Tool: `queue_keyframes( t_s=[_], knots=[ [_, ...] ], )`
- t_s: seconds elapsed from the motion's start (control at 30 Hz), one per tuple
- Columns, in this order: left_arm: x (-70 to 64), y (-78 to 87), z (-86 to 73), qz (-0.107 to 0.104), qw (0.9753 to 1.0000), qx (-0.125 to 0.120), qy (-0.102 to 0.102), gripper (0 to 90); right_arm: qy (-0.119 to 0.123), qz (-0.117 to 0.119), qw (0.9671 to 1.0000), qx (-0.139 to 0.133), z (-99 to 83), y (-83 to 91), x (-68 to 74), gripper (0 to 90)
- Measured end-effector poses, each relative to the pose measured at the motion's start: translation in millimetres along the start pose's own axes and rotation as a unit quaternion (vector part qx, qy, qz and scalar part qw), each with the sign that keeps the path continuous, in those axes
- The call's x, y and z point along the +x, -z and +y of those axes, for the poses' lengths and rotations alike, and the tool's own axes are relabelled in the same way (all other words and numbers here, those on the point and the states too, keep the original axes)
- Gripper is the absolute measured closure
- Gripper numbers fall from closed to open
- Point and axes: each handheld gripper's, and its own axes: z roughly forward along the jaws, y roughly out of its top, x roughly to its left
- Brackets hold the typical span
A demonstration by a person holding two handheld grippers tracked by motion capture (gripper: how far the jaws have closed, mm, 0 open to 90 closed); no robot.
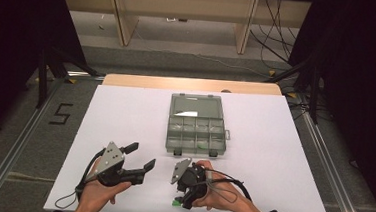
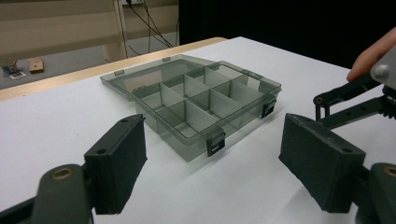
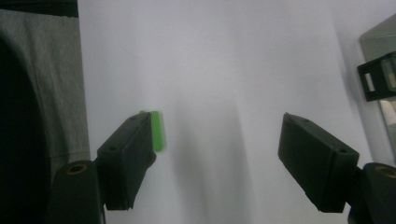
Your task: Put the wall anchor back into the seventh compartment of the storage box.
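Lying flat on table [image 1: 125,111]: small bright-green piece [image 3: 158,130], oblong.

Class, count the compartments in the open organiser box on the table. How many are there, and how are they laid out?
8. The organiser box has two rows of four: one row beside the lid hinge, one beside the front latches.

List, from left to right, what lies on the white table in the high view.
Left gripper → small green piece at the near edge → right gripper, fingers pointing toward the person → open clear compartment box, farther back.
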Motion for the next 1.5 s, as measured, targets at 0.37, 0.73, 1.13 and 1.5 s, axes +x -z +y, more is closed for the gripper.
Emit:
queue_keyframes(
  t_s=[0.37, 0.73, 1.13, 1.5],
  knots=[
    [0.9, -0.4, -0.1, 0.002, 1.0000, 0.000, 0.002, 22.0, 0.010, 0.010, 0.9997, 0.019, -0.3, -11.8, 2.7, 32.2],
    [1.1, -0.8, -0.2, 0.003, 1.0000, 0.002, 0.000, 22.0, 0.020, 0.019, 0.9993, 0.023, 2.2, -18.1, 1.7, 35.8],
    [1.6, -1.1, -0.4, 0.005, 1.0000, 0.002, 0.002, 22.0, 0.029, 0.031, 0.9984, 0.036, 6.9, -21.3, 4.1, 52.0],
    [2.7, -1.6, -0.7, 0.004, 1.0000, 0.001, 0.002, 22.2, 0.032, 0.057, 0.9969, 0.044, 9.3, -21.1, 4.9, 68.2]
  ],
)
